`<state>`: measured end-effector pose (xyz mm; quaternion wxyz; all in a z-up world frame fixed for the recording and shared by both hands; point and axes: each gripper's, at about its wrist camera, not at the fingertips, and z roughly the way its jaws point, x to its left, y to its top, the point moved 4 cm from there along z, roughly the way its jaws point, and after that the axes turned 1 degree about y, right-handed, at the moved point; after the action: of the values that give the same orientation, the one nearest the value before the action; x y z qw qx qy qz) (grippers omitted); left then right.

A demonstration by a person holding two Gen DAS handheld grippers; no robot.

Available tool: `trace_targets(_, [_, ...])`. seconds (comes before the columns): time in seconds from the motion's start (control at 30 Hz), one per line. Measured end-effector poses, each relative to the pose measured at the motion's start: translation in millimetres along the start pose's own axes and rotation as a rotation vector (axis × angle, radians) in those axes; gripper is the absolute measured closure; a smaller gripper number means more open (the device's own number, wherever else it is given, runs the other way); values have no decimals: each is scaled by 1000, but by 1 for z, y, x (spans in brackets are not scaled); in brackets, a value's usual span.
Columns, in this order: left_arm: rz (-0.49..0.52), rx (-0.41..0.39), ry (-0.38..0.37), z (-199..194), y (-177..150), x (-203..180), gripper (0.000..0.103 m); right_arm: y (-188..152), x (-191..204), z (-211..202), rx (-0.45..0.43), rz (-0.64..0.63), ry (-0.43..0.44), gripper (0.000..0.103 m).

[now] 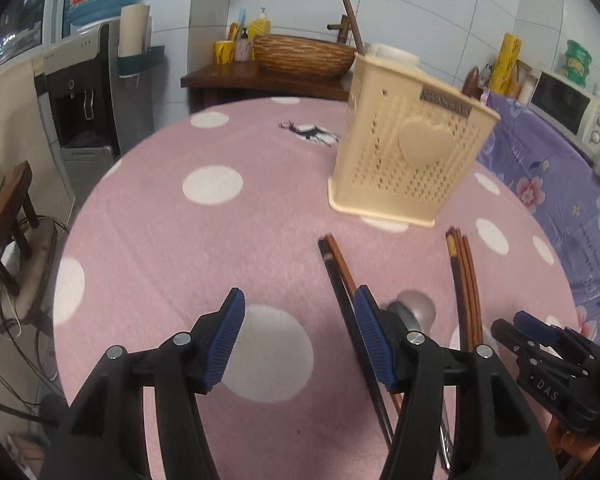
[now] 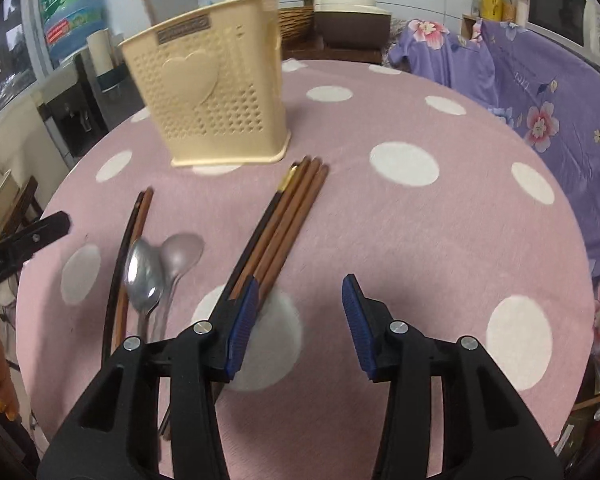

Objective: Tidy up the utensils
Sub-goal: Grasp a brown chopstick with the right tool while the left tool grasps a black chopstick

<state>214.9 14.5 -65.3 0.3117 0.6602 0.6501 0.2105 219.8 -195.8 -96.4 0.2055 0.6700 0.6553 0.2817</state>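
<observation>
A cream plastic utensil holder (image 2: 210, 92) stands upright on a round table under a pink cloth with white dots (image 2: 380, 128). Its walls are pierced with rows of small holes, a raised heart sits on the front face, and a small dark nameplate runs near the rim. A brown handle sticks up out of it at the back.

In front of the holder lie the loose utensils. A bundle of 4 chopsticks (image 2: 288, 216) lies side by side, 3 reddish-brown and 1 black with a gold band at its end. To their left is a pair of chopsticks (image 2: 134, 232), 1 black and 1 brown. Between the 2 groups are 2 metal spoons (image 2: 156, 268), bowls toward the holder, overlapping.

The left gripper (image 1: 300, 320) hovers with its fingers spread, nothing between them. The right gripper (image 2: 300, 304) also has its fingers apart and empty, its left pad over the near end of the bundle.
</observation>
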Motion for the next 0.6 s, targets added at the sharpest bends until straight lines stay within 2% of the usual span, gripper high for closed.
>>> trace_targets(0.27, [70,75,-15,14,-30,-19,47,-22,21,6,25,-64,33,58])
trace_targets(0.37, [113,99,8,19,-41,-22,46,-22,3,1,25,-66,-12,57])
trace_targets(0.43, [154,78,38,18,-45,-22,43,-25,-19,-2,45,-41,-54,57])
trace_targets(0.53, [118,88,64,15,-44,-8,43,-26,-51,-11,38,44,-68,57])
trace_targets(0.6, [95,82,95,12,-41,2,44,-25,-56,-18,16,55,-60,57])
